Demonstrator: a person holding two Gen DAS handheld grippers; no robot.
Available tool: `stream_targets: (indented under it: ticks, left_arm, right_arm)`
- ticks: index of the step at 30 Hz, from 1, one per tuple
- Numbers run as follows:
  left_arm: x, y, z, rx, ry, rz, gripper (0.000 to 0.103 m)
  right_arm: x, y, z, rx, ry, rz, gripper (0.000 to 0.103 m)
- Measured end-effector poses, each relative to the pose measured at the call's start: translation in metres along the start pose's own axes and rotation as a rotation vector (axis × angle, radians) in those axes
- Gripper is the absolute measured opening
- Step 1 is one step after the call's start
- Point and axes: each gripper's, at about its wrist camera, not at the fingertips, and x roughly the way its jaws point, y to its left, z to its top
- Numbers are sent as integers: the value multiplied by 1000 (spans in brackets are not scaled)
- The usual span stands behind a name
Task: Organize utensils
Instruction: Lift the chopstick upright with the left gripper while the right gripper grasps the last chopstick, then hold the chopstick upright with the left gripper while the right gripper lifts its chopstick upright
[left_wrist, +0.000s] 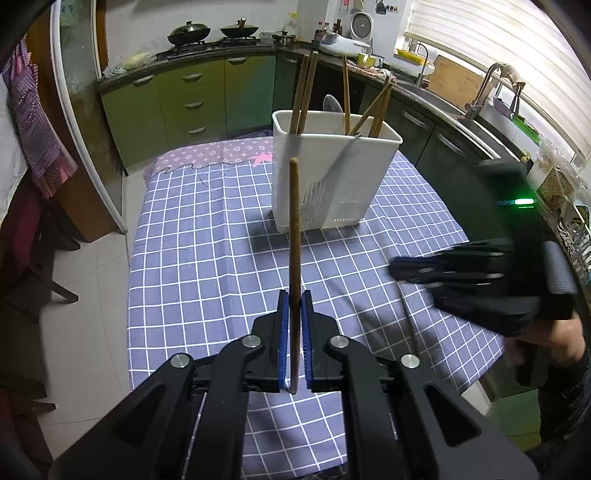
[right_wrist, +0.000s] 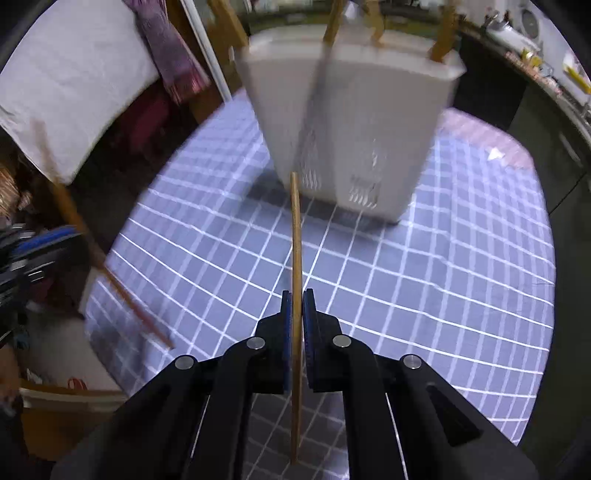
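Holding one chopstick each: left gripper (left_wrist: 294, 306) clamps dark chopstick (left_wrist: 294, 236), right gripper (right_wrist: 297, 306) clamps lighter chopstick (right_wrist: 296, 258), both above the checked tablecloth (left_wrist: 207, 236), pointing toward the white holder (left_wrist: 354, 177). Risk: thin sticks could pivot in the pads, miss the rim, or jam against the chopsticks (left_wrist: 303, 92) and spoon (left_wrist: 332, 105) already standing inside. Grippers close together, could clash.
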Motion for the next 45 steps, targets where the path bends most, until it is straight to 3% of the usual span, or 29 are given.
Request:
stream_targets:
  ticks: [5, 9, 30, 41, 45]
  left_arm:
    - [-6, 0, -2, -2, -21, 3, 7]
    - [-8, -3, -4, 6, -27, 13, 7]
    - [-23, -2, 0, 25, -61, 12, 7]
    - [-45, -16, 28, 54, -83, -33, 7]
    - [-65, -26, 50, 78, -136, -36, 7]
  right_arm:
    - [-62, -14, -15, 29, -164, -10, 7]
    - [-92, -21, -28, 42, -232, -15, 7]
    - [-89, -20, -38, 39, -246, -21, 7]
    - [-90, -22, -39, 32, -248, -23, 7]
    - [-90, -23, -39, 33, -250, -21, 7]
